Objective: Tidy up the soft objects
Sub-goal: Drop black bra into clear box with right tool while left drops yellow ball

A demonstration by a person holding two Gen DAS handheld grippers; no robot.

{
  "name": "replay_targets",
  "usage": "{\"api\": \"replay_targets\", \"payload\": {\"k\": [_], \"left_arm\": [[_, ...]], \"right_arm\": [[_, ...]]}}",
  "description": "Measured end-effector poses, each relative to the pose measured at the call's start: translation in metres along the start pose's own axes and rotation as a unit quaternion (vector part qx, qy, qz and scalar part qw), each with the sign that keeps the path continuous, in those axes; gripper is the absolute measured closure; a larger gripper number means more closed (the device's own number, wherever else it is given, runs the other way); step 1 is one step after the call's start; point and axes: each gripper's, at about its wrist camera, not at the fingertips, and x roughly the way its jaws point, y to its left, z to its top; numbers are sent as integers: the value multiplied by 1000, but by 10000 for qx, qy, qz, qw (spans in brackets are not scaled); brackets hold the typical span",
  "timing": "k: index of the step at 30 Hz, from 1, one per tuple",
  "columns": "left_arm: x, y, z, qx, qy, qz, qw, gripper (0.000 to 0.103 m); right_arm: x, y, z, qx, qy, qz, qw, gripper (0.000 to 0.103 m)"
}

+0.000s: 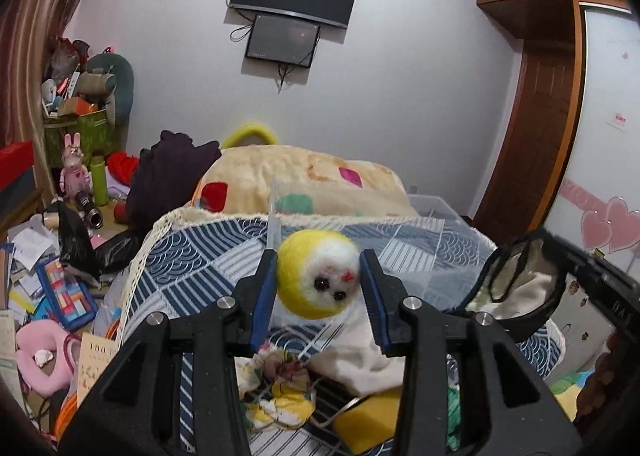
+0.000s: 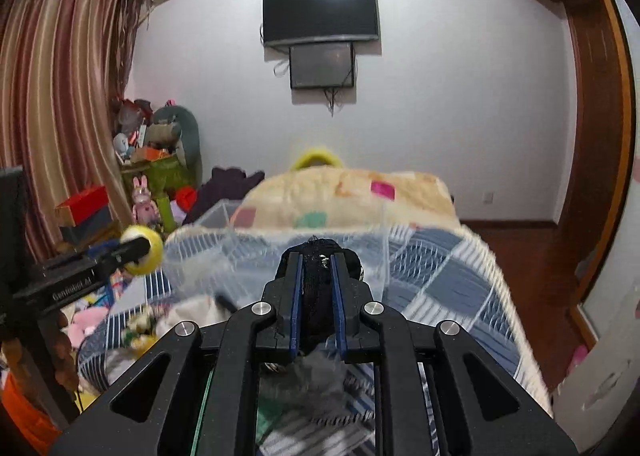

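Observation:
My left gripper (image 1: 319, 274) is shut on a round yellow and white plush toy (image 1: 318, 276) with a small face, held above the bed. It also shows at the left of the right wrist view, gripper (image 2: 140, 252) and toy (image 2: 146, 250). My right gripper (image 2: 316, 256) is shut on a black mesh pouch (image 2: 316, 292), which also shows at the right of the left wrist view (image 1: 520, 288) with white cloth inside. Below the left gripper lie a white cloth (image 1: 360, 364), a floral cloth (image 1: 280, 388) and a yellow sponge (image 1: 368, 420).
A clear plastic bin (image 2: 280, 252) stands on the blue patterned bedspread (image 1: 192, 276) ahead, with a cream blanket (image 1: 304, 184) behind it. The floor at left is cluttered with toys and papers (image 1: 48, 296). A wardrobe (image 1: 600, 176) stands at right.

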Motion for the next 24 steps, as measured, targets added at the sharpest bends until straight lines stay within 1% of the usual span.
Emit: {"api": "replay_targets", "payload": {"k": [6, 9, 13, 18, 19, 22, 24], "left_arm": [[10, 0, 19, 117, 67, -56, 9999, 62], [21, -1, 25, 263, 182, -47, 9995, 62], [39, -4, 27, 478, 385, 8, 9981, 62], [64, -7, 26, 611, 702, 9, 9957, 62], [70, -8, 25, 639, 795, -32, 9948, 62], [85, -10, 23, 747, 961, 27, 9926, 62], [93, -13, 21, 808, 1081, 17, 9909, 62]], "right_arm": [[7, -3, 34, -124, -320, -56, 9994, 91], [16, -1, 52, -200, -487, -110, 9986, 91], [34, 6, 63, -334, -535, -249, 9977, 91], [63, 14, 50, -443, -227, -337, 9982, 91], [71, 15, 45, -469, -123, -352, 9982, 91], [91, 14, 33, -476, 209, -323, 9981, 91], [103, 13, 23, -463, 476, -242, 9975, 91]]}}
